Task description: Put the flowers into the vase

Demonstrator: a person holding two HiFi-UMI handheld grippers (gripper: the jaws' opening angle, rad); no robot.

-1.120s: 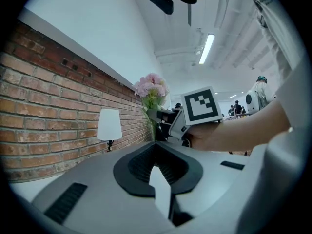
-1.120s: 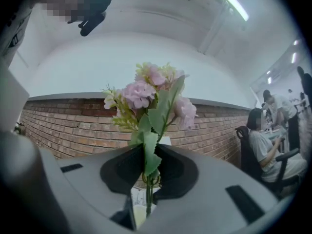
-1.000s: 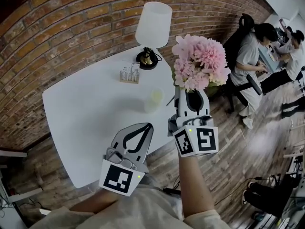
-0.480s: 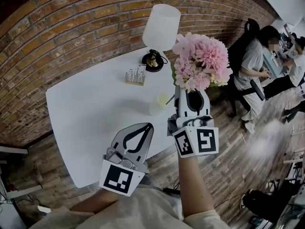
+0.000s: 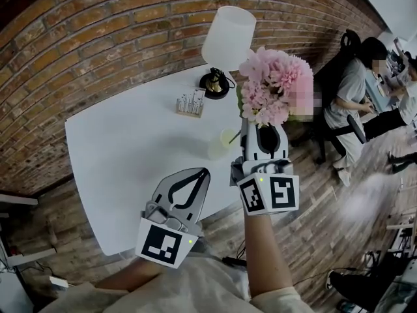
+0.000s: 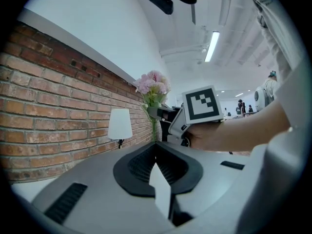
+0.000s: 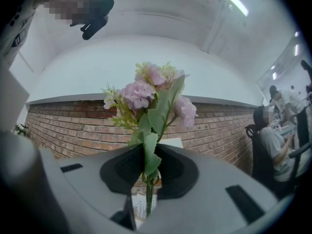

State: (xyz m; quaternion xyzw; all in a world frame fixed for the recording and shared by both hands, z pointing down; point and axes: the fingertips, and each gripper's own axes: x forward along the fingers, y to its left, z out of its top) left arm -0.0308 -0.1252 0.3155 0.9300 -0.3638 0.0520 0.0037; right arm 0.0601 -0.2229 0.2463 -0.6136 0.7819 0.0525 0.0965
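Pale pink flowers have green leaves. The vase is translucent yellowish green, the table white. The lamp has a white shade and a black base. The brick wall is reddish brown with pale mortar. The left gripper and right gripper are grey with black pads and black-and-white marker cubes.

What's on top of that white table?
A lamp with a white shade, a small rack of white pieces and a pale translucent vase stand on the white table. The pink flower bunch, clamped in the right gripper, hides its right edge.
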